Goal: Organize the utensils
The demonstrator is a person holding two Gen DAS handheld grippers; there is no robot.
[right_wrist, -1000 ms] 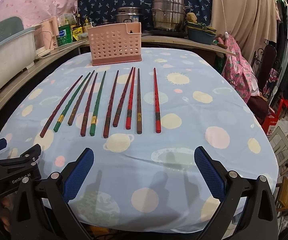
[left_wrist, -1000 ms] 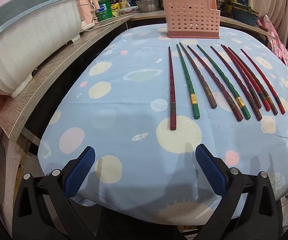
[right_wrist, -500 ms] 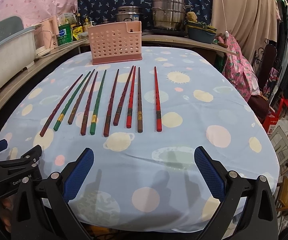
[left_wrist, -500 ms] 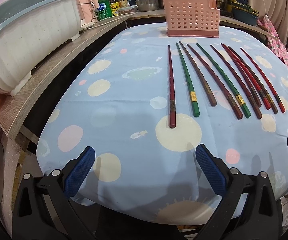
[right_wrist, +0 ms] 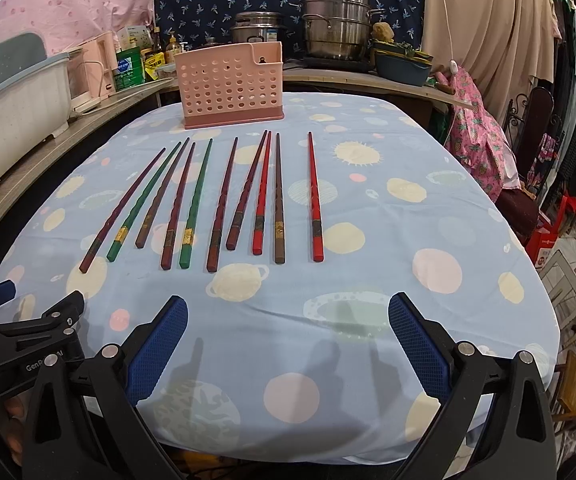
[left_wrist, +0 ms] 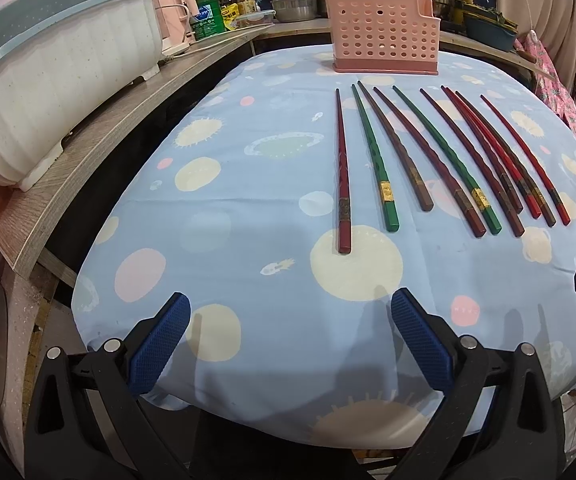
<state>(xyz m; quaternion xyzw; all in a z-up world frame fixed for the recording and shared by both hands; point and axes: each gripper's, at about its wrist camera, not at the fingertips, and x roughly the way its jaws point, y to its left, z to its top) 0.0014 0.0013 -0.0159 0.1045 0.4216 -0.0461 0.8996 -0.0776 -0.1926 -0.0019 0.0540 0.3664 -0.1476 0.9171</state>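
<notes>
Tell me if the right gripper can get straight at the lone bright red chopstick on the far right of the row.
Probably yes. The right gripper is open, the bright red chopstick lies apart from its neighbours, and only bare tablecloth lies between.

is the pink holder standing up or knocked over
Upright: the pink holder rests on its base at the table's far end, open top upward, beyond the chopsticks.

Black jaws, blue textured pads (left_wrist: pixel 159 344).
</notes>
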